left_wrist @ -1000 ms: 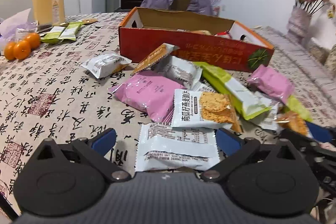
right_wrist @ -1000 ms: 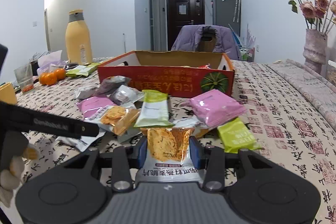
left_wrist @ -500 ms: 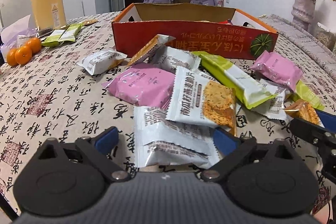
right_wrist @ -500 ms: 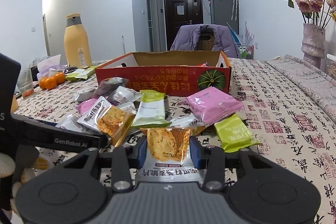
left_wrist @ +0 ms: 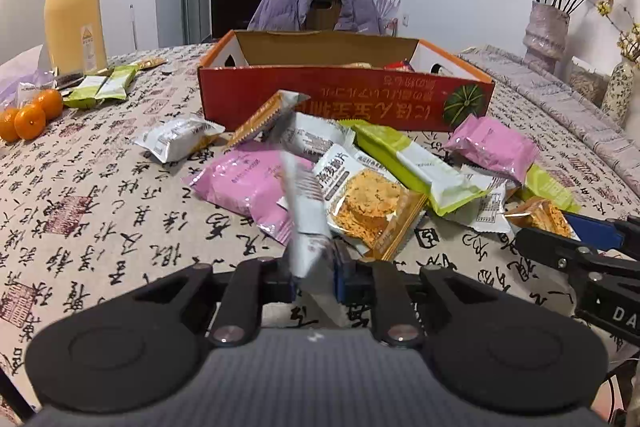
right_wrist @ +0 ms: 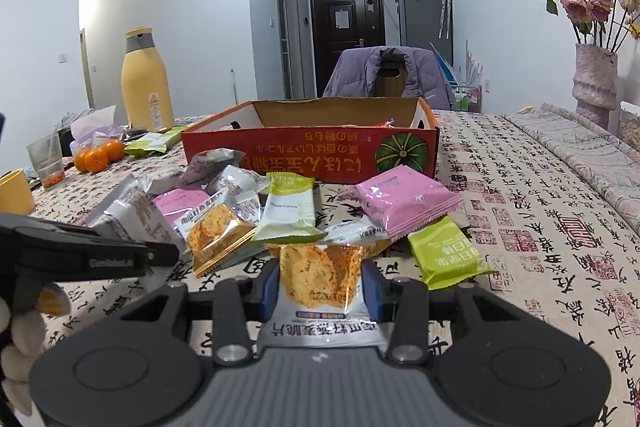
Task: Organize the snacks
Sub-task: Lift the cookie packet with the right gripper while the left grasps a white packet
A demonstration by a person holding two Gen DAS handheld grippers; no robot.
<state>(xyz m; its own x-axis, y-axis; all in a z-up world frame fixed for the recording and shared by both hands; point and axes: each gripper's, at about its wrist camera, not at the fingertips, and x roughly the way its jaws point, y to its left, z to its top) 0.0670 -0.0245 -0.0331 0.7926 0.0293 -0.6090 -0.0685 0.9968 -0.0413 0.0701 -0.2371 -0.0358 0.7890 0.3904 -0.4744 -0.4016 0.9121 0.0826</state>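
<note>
My left gripper (left_wrist: 316, 277) is shut on a white snack packet (left_wrist: 306, 215), which stands crumpled on edge between the blue pads, just in front of the snack pile. The pile holds pink (left_wrist: 244, 183), green-and-white (left_wrist: 416, 163) and orange cracker (left_wrist: 372, 207) packets. Behind it stands the open red cardboard box (left_wrist: 344, 99) with a few snacks inside. My right gripper (right_wrist: 320, 291) is shut on an orange cracker packet (right_wrist: 316, 275), held low over the tablecloth at the pile's right. One of the left gripper's fingers (right_wrist: 120, 255) shows at the left of the right wrist view.
A tall yellow bottle (left_wrist: 74, 19), oranges (left_wrist: 30, 111) and two green packets (left_wrist: 104, 87) are at the far left. A glass (right_wrist: 46, 163) and a yellow cup (right_wrist: 14, 191) sit near the left edge. A vase of flowers (left_wrist: 546, 35) stands far right, and a chair with a purple jacket (left_wrist: 316, 7) behind the box.
The left jaws have closed on the white packet, which lay flat between the open fingers and now stands pinched on edge. The right gripper keeps its cracker packet and has not moved.
</note>
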